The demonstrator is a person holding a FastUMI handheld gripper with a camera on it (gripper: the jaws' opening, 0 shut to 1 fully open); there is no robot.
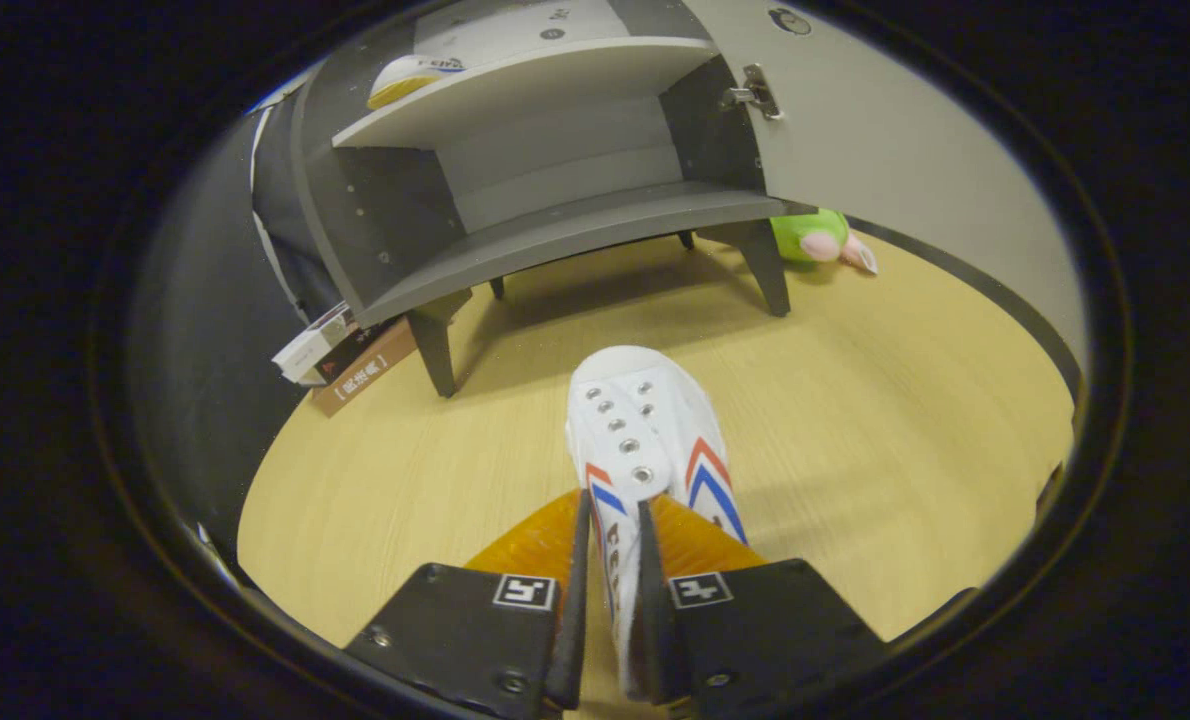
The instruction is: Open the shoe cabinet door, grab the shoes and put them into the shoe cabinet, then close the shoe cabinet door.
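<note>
My gripper (613,520) is shut on a white sneaker (645,430) with red and blue chevrons; both fingers pinch its side wall near the heel, and its toe points ahead toward the cabinet. The sneaker is lifted over the wooden floor (855,420). Beyond it stands the grey shoe cabinet (555,235) on short legs, its door (895,130) swung open to the right with a metal hinge (755,92) showing. A second white sneaker (410,75) lies on the upper shelf (535,85). The lower shelf is bare.
A green plush toy (815,237) lies on the floor behind the cabinet's right leg, under the open door. A small stack of boxes (340,355) leans by the left front leg. Open floor lies between me and the cabinet.
</note>
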